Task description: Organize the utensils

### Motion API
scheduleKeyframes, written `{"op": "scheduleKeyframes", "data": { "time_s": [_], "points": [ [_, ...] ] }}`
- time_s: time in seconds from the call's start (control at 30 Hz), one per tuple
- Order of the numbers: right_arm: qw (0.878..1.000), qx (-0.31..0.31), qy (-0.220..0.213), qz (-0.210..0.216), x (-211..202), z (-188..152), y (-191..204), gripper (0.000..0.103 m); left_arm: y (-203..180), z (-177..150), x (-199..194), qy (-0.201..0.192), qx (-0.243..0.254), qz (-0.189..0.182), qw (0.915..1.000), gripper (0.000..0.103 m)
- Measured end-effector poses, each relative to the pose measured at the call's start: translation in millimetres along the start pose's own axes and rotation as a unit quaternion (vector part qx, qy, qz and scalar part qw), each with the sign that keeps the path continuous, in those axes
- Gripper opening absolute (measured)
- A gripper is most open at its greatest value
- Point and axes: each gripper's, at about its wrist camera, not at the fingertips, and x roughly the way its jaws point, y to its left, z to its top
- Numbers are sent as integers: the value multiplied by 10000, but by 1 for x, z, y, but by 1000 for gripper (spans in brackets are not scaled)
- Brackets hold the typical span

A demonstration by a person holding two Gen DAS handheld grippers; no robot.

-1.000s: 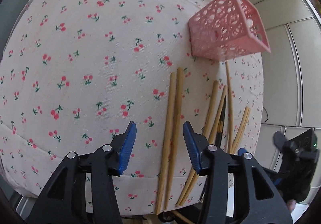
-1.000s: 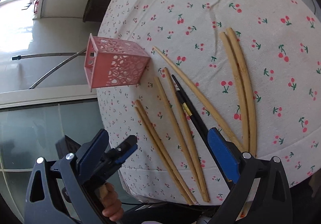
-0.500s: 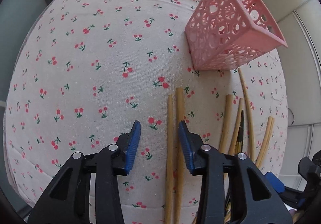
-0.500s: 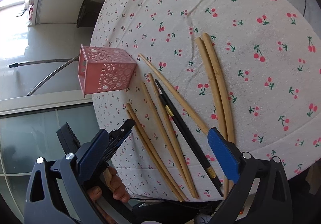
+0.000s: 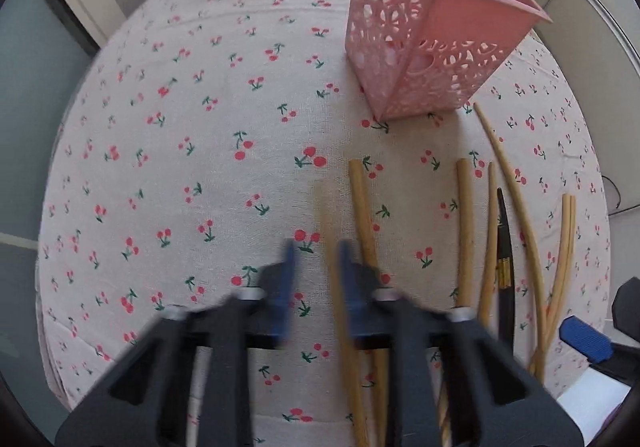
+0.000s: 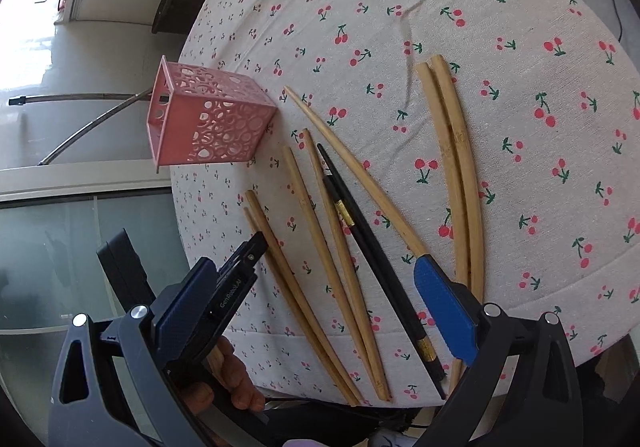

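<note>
Cherry-print tablecloth (image 5: 208,135) covers the round table in the left wrist view, where the pink perforated holder (image 5: 432,43) stands upright at the far side. Nearer lie the bamboo chopsticks (image 5: 362,207) and one black chopstick (image 5: 505,247), flat on the cloth. The left gripper (image 5: 314,267), blurred, has its jaws parted, one blue pad lying over a bamboo stick without pinching it. From the right wrist view, the right gripper (image 6: 304,303) hangs spread wide over the table edge, grasping nothing; the holder (image 6: 208,119) sits beyond the fanned chopsticks (image 6: 452,151)
</note>
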Motion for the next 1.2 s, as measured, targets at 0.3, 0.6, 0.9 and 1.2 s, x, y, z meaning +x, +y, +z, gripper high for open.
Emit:
{"op": "scheduleKeyframes", "data": {
  "time_s": [0.3, 0.6, 0.9, 1.2],
  "points": [
    [9905, -1249, -15, -568, 18, -12, 45, 96, 61, 14, -47, -253, -1216, -779, 9892, 5],
    [9487, -2570, -478, -1781, 74, -27, 99, 96, 113, 11, -112, -1046, -1194, -779, 9842, 5],
    [8795, -3733, -755, -2853, 120, -42, 121, 67, 118, 8, -106, -946, -1234, -937, 9834, 5],
    [8948, -3734, -705, -2343, 116, -36, 120, 8, 114, 7, -124, -1295, -1047, -906, 9819, 5]
  ]
}}
